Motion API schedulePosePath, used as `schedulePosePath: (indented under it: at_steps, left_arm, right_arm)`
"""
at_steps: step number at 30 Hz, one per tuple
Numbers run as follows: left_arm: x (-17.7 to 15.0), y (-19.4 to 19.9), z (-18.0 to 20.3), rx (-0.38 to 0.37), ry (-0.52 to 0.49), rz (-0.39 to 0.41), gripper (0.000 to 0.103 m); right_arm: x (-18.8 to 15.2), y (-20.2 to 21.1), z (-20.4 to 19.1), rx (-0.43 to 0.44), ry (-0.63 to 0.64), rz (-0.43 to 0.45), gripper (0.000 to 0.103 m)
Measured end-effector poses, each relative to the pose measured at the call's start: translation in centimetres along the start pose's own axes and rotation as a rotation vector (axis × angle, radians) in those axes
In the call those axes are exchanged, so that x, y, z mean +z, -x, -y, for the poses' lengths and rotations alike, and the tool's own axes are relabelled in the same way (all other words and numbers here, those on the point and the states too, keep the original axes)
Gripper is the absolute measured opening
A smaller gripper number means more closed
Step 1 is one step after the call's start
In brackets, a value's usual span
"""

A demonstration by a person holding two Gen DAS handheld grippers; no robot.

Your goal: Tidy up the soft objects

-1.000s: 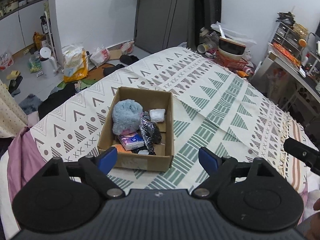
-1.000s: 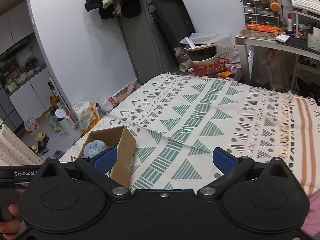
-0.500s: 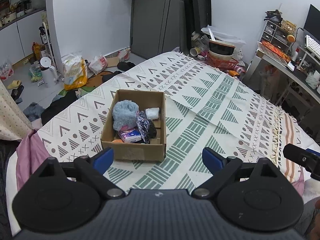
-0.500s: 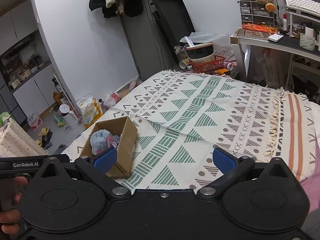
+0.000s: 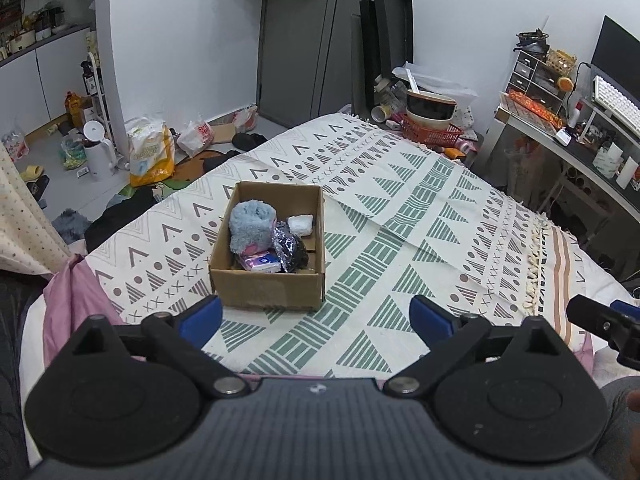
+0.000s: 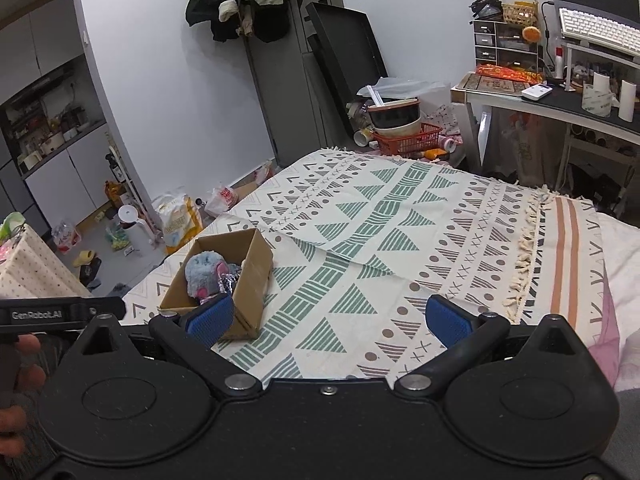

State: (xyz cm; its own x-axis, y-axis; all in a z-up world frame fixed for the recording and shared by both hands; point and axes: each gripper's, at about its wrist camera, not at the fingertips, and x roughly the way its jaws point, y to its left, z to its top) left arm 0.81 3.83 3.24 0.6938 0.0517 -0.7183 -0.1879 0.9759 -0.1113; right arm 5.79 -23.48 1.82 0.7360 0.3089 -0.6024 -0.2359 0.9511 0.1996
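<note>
Both grippers, left [image 5: 316, 316] and right [image 6: 328, 316], gape empty. We judge the fluffy blue-grey plush [image 5: 252, 226] in the brown cardboard box [image 5: 268, 294] light, squashy; pinch its top.

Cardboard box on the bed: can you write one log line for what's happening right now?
cardboard box: on patterned blanket | inside: fluffy blue toy, other small items | left gripper: jaws open, empty | right gripper: jaws open, empty

Open cloth, one box in the way

The box [image 5: 267, 248] stands alone on the cloth [image 5: 400, 240]; bare cloth lies wide to its right and before it, the box's top open but crowded.
</note>
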Motion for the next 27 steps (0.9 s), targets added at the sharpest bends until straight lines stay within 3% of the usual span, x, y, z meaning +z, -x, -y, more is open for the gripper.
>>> schedulePosePath:
  at_steps: [13,27]
  left_arm:
    - [-1.8,3.1,-1.1,0.014,-0.038,0.057,0.102]
    - [-2.3,5.5,-1.3,-0.007,-0.064,0.094,0.102]
  right_arm:
    - [-1.7,3.4,-0.3,0.028,-0.017,0.004,0.103]
    - [-1.7,5.8,-1.1,-0.022,0.011,0.034,0.103]
